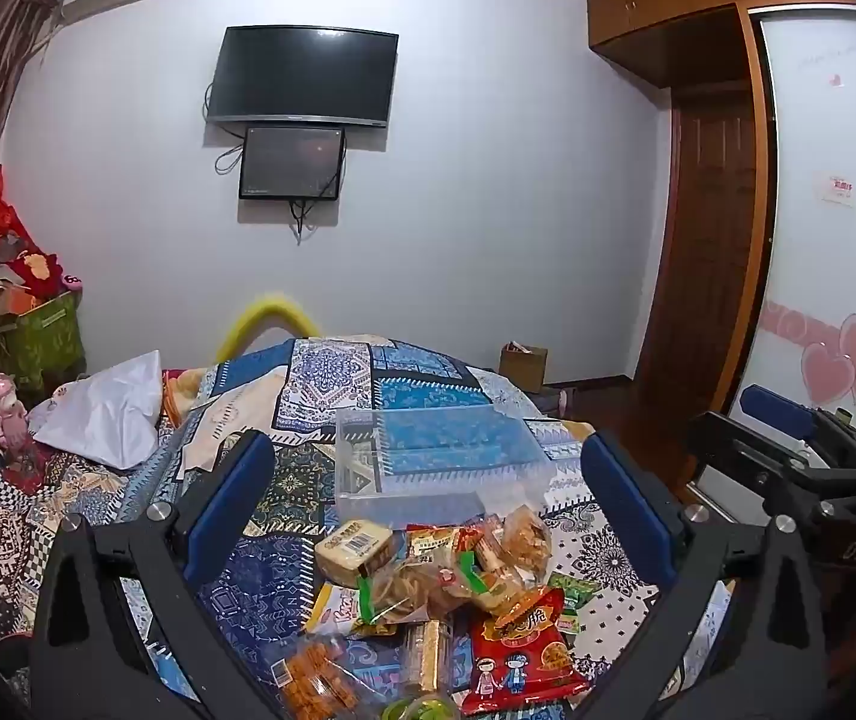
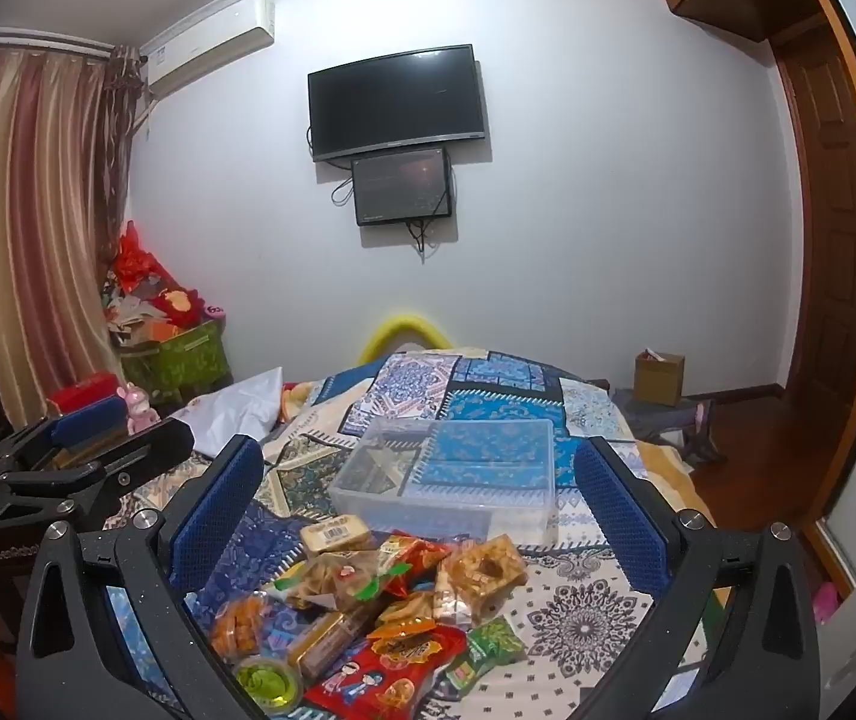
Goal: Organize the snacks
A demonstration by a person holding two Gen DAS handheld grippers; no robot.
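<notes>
A pile of packaged snacks point(image 1: 439, 588) lies on a patterned bedspread point(image 1: 284, 468), also in the right wrist view point(image 2: 380, 594). It includes a red packet point(image 1: 520, 648) point(image 2: 392, 669) and a tan wrapped cake point(image 1: 353, 546) point(image 2: 335, 534). Just behind the pile stands an empty clear plastic box point(image 1: 439, 456) point(image 2: 451, 474). My left gripper point(image 1: 428, 474) is open, held above the pile. My right gripper point(image 2: 422, 474) is open too, above the pile. Each gripper shows at the edge of the other's view point(image 1: 787, 450) point(image 2: 80, 450).
A white cloth point(image 1: 110, 414) lies at the bed's left. A green bin point(image 1: 32, 336) of red items stands by the curtain. A cardboard box point(image 2: 658, 378) sits on the floor by the wall. A wardrobe point(image 1: 727, 180) is to the right. Two screens point(image 2: 398, 102) hang on the wall.
</notes>
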